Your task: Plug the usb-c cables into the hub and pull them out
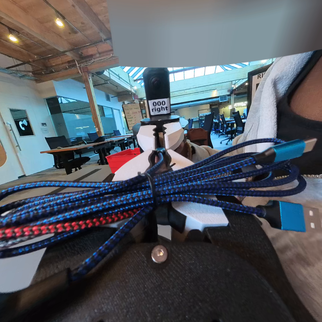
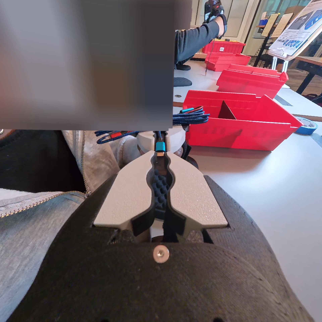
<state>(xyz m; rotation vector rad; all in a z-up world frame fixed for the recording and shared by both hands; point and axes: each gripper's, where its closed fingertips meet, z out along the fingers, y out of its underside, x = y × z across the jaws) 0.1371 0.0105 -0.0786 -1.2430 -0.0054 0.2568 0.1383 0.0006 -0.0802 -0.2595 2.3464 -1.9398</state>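
Note:
A tied bundle of blue braided cables (image 1: 104, 196) with one red braided cable (image 1: 52, 228) drapes across my left gripper (image 1: 159, 156), hiding most of its fingers. It is shut on one blue strand just behind a teal USB-C plug (image 2: 159, 146). The plug points at my right gripper (image 2: 160, 155), whose fingertips are closed around its metal tip. The two grippers face each other tip to tip above the table edge. Loose teal plugs (image 1: 289, 149) stick out of the bundle on the right. The bundle also hangs around the left gripper (image 2: 159, 137) in the right wrist view. No hub is in view.
A red divided bin (image 2: 244, 137) stands on the grey table (image 2: 261, 191) just behind the grippers, with more red bins (image 2: 250, 81) farther back. A blue tape roll (image 2: 306, 128) lies to its right. Another person's arm (image 2: 196, 38) reaches over the far table. My holder's grey zip jacket (image 2: 43, 226) is close on the left. Both grippers' tips are close together, under 4 cm apart.

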